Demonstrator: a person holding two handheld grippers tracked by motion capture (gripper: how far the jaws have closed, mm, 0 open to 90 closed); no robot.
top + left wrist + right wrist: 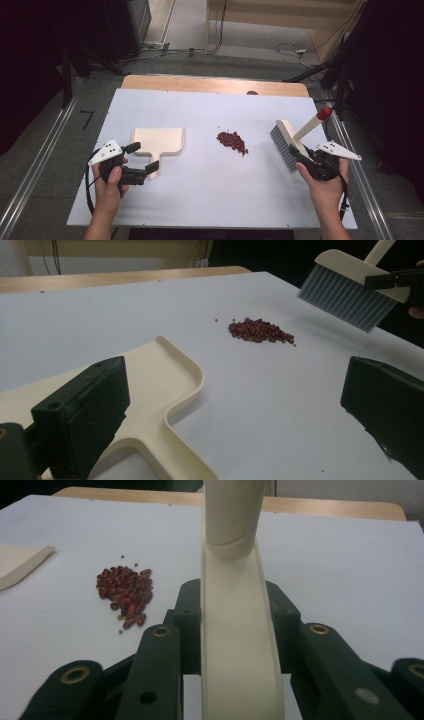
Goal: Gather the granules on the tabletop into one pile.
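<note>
Beans (232,141), small and dark red, lie in a loose heap near the middle of the white surface (210,190), with a few strays at its edges. To their left rests a cream dustpan (157,140), flat on the surface, its short handle pointing toward you. Your left tool (139,161) hovers at that handle with its jaws spread wide; in the left gripper view one jaw hangs over the pan's near corner and the other stands well off to the right above bare surface, so neither grips anything. Your left hand (110,185) wraps the tool's body.

On the right, your right tool (299,156) is clamped on the cream back of a hand brush (286,142); the right gripper view shows both jaws pressed against its sides. The grey bristles (281,145) face left toward the heap, clear of the beans, and the brush's handle, tipped with a red cap (325,113), slants up toward the far right.
</note>
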